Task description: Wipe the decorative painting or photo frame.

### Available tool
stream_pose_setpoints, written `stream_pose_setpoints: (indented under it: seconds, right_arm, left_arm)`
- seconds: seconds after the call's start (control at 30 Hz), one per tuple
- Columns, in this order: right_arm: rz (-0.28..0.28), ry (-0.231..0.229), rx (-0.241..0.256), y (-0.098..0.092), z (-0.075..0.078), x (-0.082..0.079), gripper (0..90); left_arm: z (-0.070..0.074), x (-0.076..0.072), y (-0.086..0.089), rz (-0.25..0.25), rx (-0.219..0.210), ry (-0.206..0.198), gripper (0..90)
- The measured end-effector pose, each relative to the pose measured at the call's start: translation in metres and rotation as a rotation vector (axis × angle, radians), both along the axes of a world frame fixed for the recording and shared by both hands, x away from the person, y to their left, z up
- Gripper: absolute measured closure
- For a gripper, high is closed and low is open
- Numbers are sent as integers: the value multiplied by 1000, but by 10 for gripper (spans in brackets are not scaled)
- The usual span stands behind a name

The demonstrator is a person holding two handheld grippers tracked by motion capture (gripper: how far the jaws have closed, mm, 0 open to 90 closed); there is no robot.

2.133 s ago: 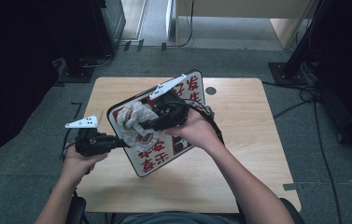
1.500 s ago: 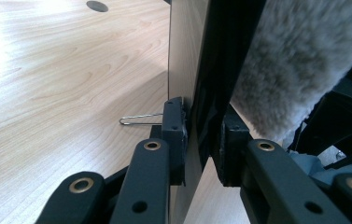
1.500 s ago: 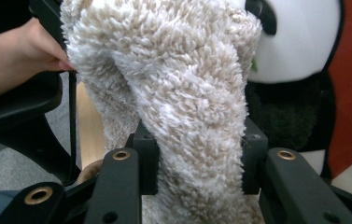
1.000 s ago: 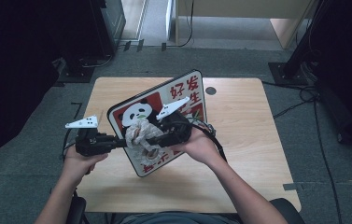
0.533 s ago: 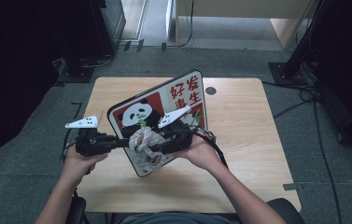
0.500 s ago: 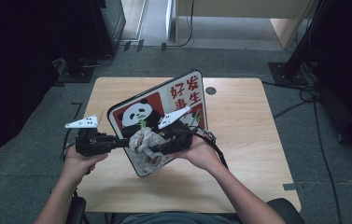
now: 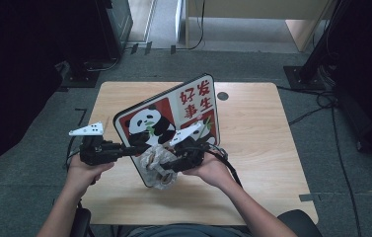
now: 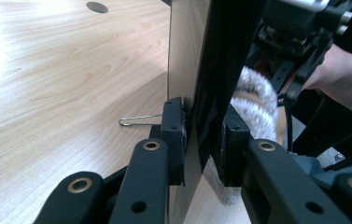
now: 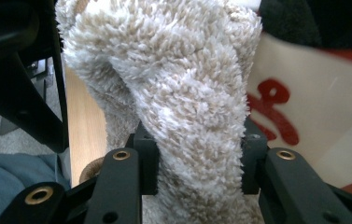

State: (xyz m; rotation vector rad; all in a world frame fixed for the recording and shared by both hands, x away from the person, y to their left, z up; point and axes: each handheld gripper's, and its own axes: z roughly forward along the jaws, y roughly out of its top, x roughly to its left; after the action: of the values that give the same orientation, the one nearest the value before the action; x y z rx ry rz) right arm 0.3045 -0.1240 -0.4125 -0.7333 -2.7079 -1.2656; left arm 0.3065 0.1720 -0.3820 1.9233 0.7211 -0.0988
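A sign board (image 7: 193, 106) with a panda picture and red characters stands tilted on the wooden table (image 7: 262, 148). My left gripper (image 7: 124, 149) is shut on the board's left edge. In the left gripper view the jaws (image 8: 201, 135) clamp the thin board (image 8: 197, 56) from both sides. My right gripper (image 7: 166, 167) is shut on a fluffy beige cloth (image 7: 155, 160) that presses against the board's lower near corner. The right gripper view has the cloth (image 9: 183, 70) bunched between the jaws (image 9: 197, 154), with the board's face (image 9: 318, 93) beside it.
A round cable hole (image 7: 222, 96) lies in the table behind the board. A thin wire stand (image 8: 138, 120) sticks out behind the board's back. Cables (image 7: 321, 98) and dark equipment (image 7: 109, 19) sit on the floor around the table.
My right gripper has dragged the cloth down the board's face, from its upper middle to the lower near corner. The left gripper has kept its hold on the board.
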Motion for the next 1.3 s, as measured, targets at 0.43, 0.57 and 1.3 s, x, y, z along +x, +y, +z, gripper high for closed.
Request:
stream_pose_setpoints:
  seconds: [0.43, 0.57, 1.3]
  right_arm:
    - [0, 21, -13, -3, -25, -6, 626]
    - [4, 38, -36, -2, -35, -8, 626]
    - [16, 114, -43, -10, -49, -12, 631]
  left_arm:
    - [-1, 0, 1, 3, -3, -4, 765]
    - [-1, 0, 0, 5, -6, -4, 764]
    - [0, 1, 2, 14, -2, -3, 726]
